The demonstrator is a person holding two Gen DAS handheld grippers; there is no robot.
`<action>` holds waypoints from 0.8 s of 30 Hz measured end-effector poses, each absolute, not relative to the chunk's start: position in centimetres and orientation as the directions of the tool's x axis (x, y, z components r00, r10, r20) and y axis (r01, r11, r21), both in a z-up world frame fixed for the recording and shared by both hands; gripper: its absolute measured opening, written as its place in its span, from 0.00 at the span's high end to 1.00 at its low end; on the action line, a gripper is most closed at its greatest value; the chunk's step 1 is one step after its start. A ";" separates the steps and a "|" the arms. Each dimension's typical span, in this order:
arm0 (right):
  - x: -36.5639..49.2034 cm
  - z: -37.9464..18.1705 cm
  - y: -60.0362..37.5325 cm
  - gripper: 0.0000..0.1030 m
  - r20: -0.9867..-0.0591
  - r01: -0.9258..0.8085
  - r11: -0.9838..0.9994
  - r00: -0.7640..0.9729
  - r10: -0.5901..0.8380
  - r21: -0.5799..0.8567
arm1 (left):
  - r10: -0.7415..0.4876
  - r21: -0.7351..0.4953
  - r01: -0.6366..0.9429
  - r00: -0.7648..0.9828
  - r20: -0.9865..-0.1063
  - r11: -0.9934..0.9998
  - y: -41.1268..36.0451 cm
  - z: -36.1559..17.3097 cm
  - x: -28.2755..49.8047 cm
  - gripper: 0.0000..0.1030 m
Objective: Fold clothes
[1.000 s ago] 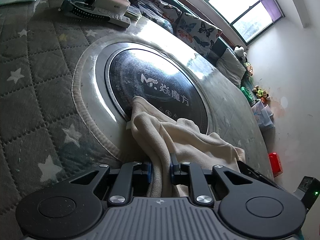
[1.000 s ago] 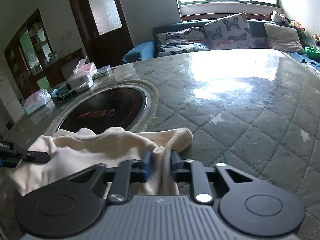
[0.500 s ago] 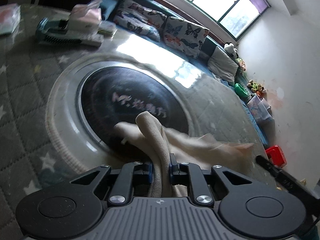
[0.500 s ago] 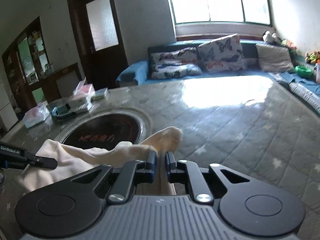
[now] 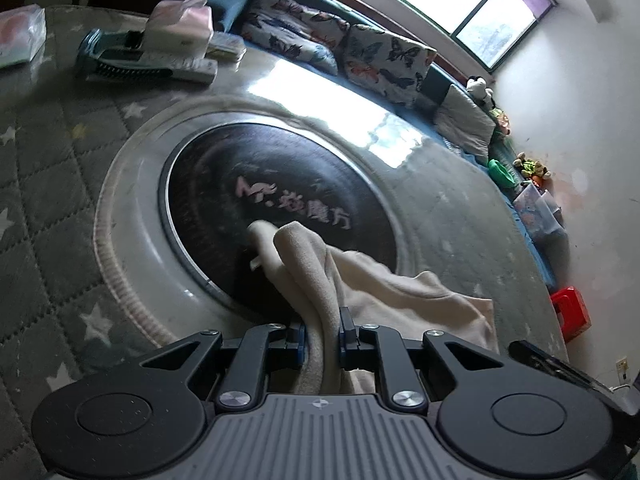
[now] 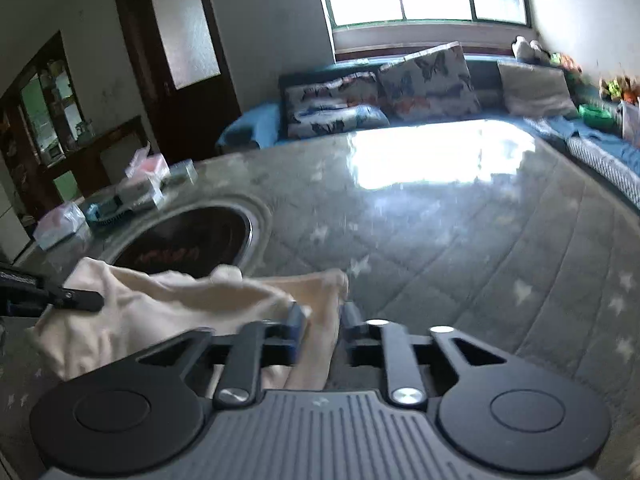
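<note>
A cream garment [image 5: 384, 292] hangs between my two grippers over the quilted round table. My left gripper [image 5: 322, 330] is shut on a bunched fold of it, and the cloth drapes forward over the edge of the black round hotplate [image 5: 276, 200]. In the right wrist view the same cream garment [image 6: 168, 304] spreads to the left. My right gripper [image 6: 322, 322] still has cloth between its pads, but the jaws stand a little apart and the cloth hangs loose. The left gripper's tip [image 6: 72, 300] shows at the left edge.
A tissue box [image 5: 180, 28], a blue brush [image 5: 120, 60] and a plastic bag [image 5: 20, 36] lie at the table's far left. A sofa with butterfly cushions [image 5: 384, 60] runs behind the table. A red stool [image 5: 570, 312] stands on the floor at right.
Both grippers lifted the garment and then came back down toward the table. The right gripper's jaws have widened from tightly shut to slightly apart. The left stays clamped.
</note>
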State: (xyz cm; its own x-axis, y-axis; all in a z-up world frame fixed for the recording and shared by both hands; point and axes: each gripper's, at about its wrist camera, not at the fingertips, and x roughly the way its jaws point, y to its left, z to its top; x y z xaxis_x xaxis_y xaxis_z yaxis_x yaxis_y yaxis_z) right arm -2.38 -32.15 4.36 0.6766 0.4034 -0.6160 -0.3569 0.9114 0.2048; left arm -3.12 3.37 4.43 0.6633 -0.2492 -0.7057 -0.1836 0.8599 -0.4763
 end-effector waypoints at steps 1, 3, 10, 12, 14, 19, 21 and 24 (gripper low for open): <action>-2.3 3.8 -31.9 0.68 -0.625 -0.356 0.911 0.669 0.402 0.205 | -0.249 -0.476 -0.184 0.661 -0.707 0.860 3.4 4.3 -3.1 0.84; -1.8 2.9 -31.5 0.66 -0.635 -0.346 0.911 0.658 0.405 0.222 | -0.250 -0.475 -0.185 0.659 -0.709 0.860 3.4 4.1 -3.1 0.84; -0.5 1.3 -30.9 0.58 -0.624 -0.309 0.910 0.662 0.415 0.277 | -0.256 -0.479 -0.194 0.647 -0.718 0.856 3.6 3.2 -3.0 0.84; -0.5 1.2 -30.6 0.58 -0.616 -0.318 0.905 0.663 0.425 0.282 | -0.254 -0.478 -0.199 0.643 -0.722 0.855 3.6 2.9 -3.0 0.84; -0.6 1.1 -30.2 0.59 -0.611 -0.331 0.901 0.662 0.434 0.282 | -0.253 -0.479 -0.201 0.644 -0.722 0.855 3.6 2.8 -3.2 0.84; -0.8 1.2 -29.6 0.88 -0.615 -0.351 0.899 0.657 0.435 0.262 | -0.252 -0.481 -0.194 0.655 -0.712 0.855 3.5 3.4 -3.5 0.84; -1.1 1.6 -29.6 0.90 -0.611 -0.351 0.901 0.664 0.431 0.255 | -0.251 -0.480 -0.185 0.663 -0.705 0.857 3.5 3.9 -3.6 0.84; -1.7 2.5 -29.7 0.90 -0.588 -0.349 0.904 0.688 0.426 0.246 | -0.249 -0.472 -0.164 0.677 -0.693 0.866 3.2 4.8 -3.6 0.84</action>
